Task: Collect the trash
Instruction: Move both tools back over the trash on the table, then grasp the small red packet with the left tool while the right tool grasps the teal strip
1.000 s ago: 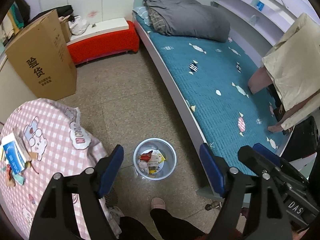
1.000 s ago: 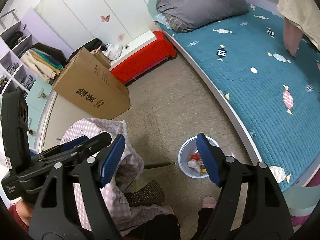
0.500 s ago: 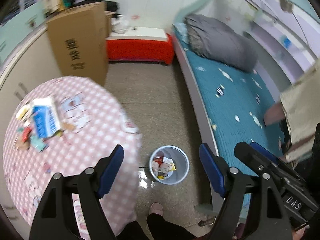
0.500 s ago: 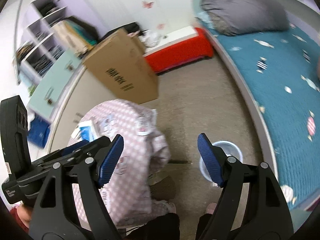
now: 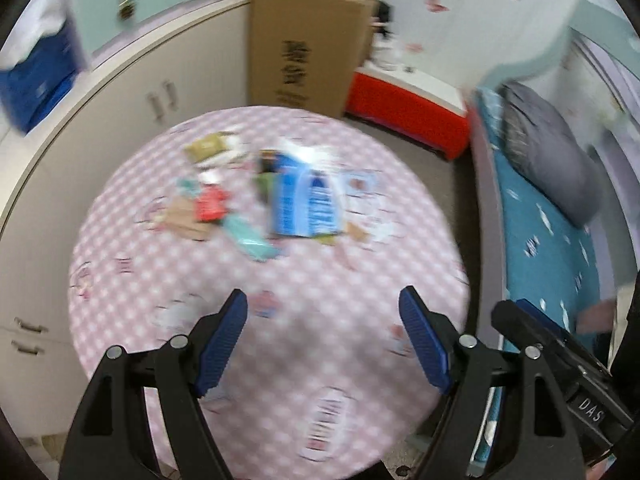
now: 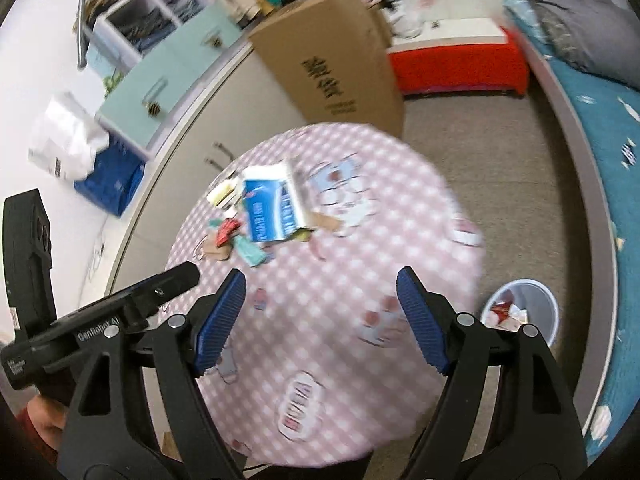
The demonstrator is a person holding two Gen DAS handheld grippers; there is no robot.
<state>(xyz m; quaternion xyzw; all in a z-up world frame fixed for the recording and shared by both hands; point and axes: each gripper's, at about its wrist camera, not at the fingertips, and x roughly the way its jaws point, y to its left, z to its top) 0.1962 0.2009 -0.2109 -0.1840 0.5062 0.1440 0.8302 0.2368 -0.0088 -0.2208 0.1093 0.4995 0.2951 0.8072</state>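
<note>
While both my tongs (image 5: pixel 322 344) (image 6: pixel 320 320) stay wide apart and empty, trash (image 5: pixel 256 204) lies near the tabletop's (image 5: pixel 320 280) far edge.

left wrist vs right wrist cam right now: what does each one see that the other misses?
Left wrist only: the right gripper, seen from the side. Right wrist only: the trash bin on the floor, the shelves and the left gripper. Both: the round table, the blue carton among the scraps, the cardboard box and the bed.
</note>
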